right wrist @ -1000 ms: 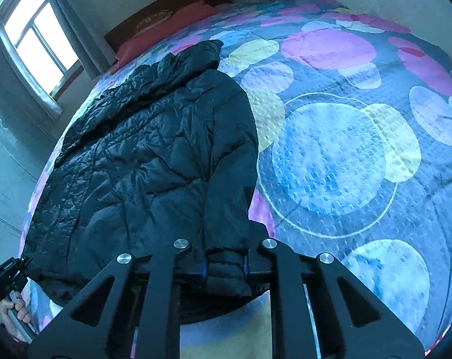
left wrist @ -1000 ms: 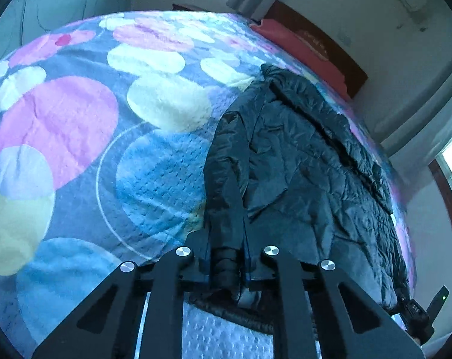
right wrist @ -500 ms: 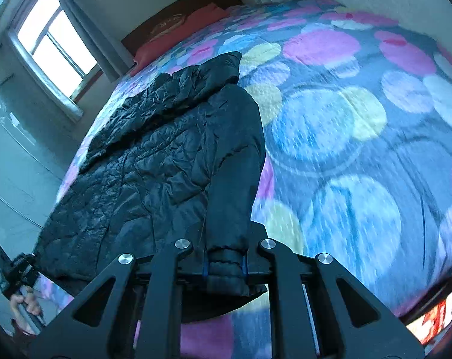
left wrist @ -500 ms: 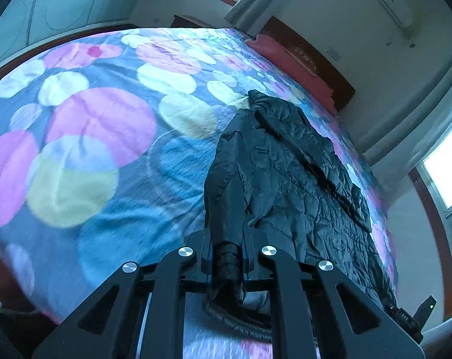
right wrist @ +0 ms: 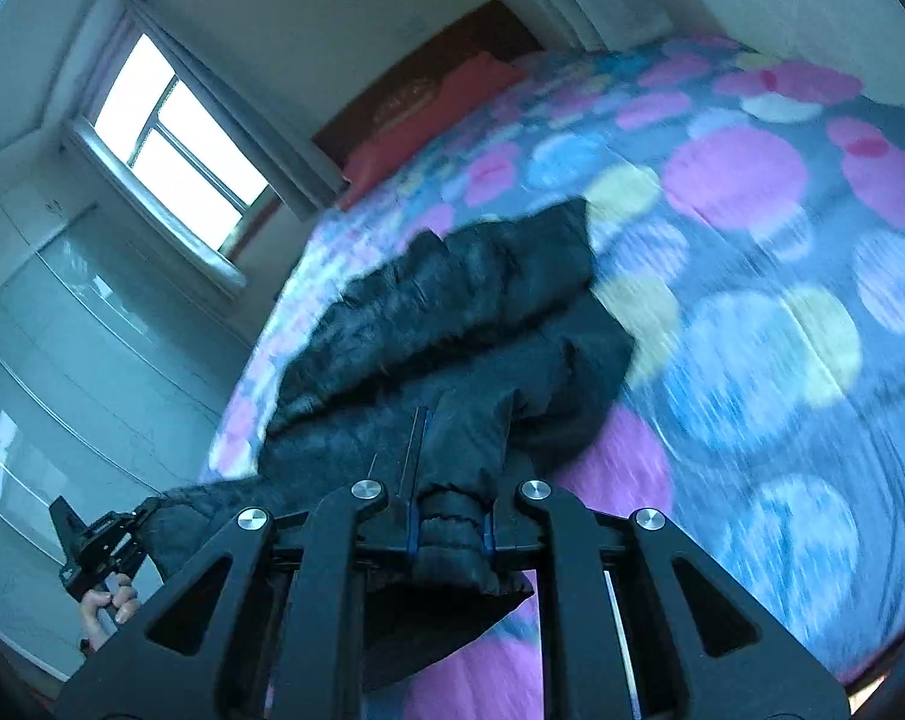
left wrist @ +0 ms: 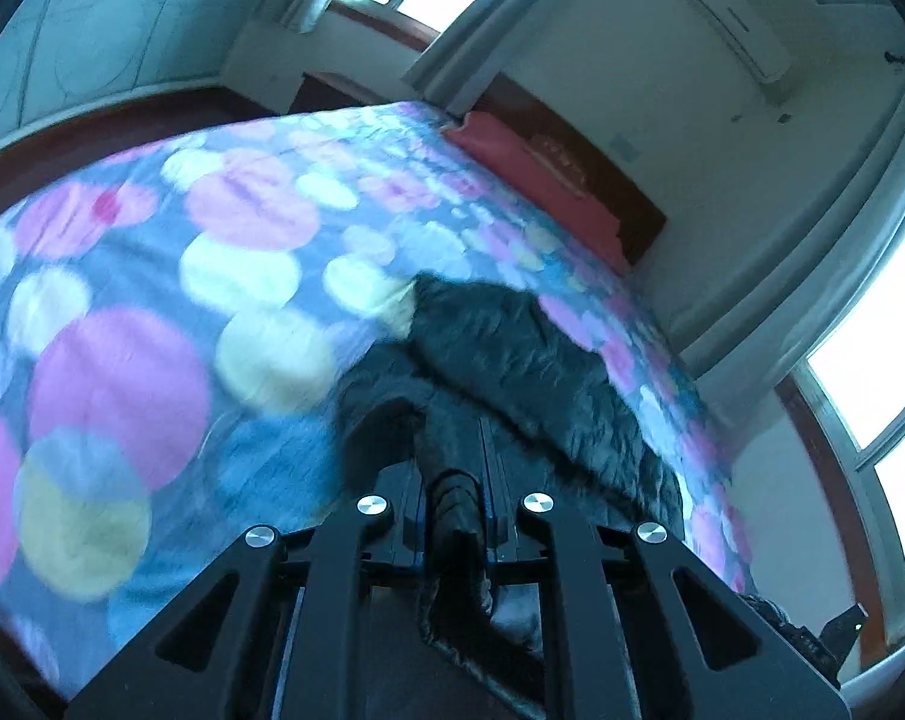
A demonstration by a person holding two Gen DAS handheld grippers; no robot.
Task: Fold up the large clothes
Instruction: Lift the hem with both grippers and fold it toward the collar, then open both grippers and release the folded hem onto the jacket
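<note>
Spotted cotton-look bedspread (left wrist: 152, 312) covers the whole bed, pink, blue and pale yellow circles on a grey-blue ground; both views blurred; red pillow (left wrist: 530, 168) against the dark headboard (right wrist: 452, 54) at the far end; black quilted jacket (right wrist: 452, 312) lies along one side of the bed, its collar end toward the pillow, its near end raised off the cover; left gripper (left wrist: 457, 510) clamped tight on a ribbed cuff (left wrist: 452, 498) of the jacket, the sleeve running forward from the jaws; right gripper (right wrist: 449, 516) likewise clamped on the other cuff (right wrist: 449, 525); in the right wrist view a hand (right wrist: 107, 606) grips the left gripper's handle at lower left
</note>
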